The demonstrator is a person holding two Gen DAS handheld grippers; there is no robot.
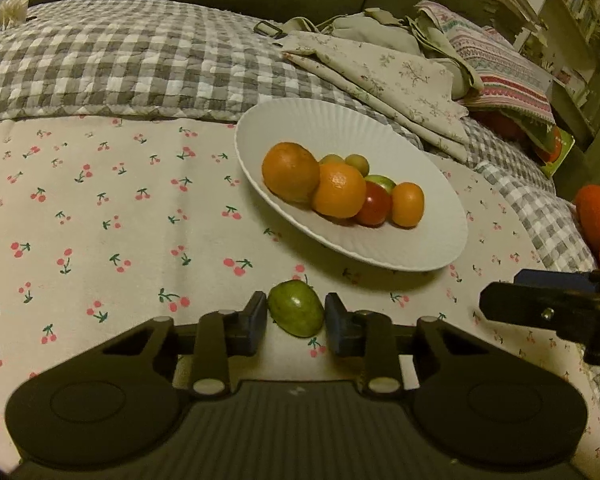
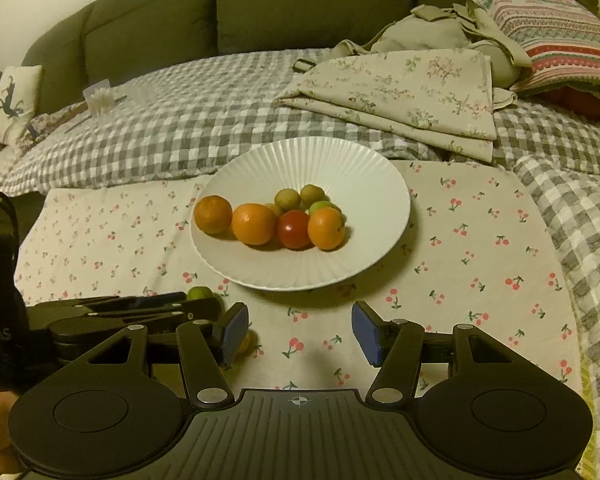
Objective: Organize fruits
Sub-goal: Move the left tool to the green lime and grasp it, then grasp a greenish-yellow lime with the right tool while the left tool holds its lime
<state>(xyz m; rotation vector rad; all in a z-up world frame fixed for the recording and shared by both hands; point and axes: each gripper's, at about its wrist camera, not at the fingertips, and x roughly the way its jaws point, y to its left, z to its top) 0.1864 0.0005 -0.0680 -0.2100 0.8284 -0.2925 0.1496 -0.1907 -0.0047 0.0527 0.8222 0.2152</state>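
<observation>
1. Left wrist view says it all: your left gripper [image 1: 296, 322] has its two blue pads either side of the green fruit [image 1: 296, 308], which sits on the cherry-print cloth [image 1: 100, 220]. The left pad looks like it's touching the skin, the right one has a sliver of gap, so I'd call it not clamped yet.
2. To do this bit well, squeeze slowly and evenly. The fruit is rounded and looks a bit lopsided, so it'll probably try to squirt forward if one pad gets there first. Centre it, then close.
3. Once you've got it, I'd lift straight up before swinging toward the white plate [image 1: 420, 248], which is just ahead and to the right with oranges [image 1: 292, 172] and a red tomato [image 1: 374, 204] piled in the middle.
4. Aim for the bare near side of the plate, not on top of the heap.
5. Your right gripper [image 2: 296, 330] is spread wide, holding nothing, parked beside the left one. Keep it clear.
</observation>
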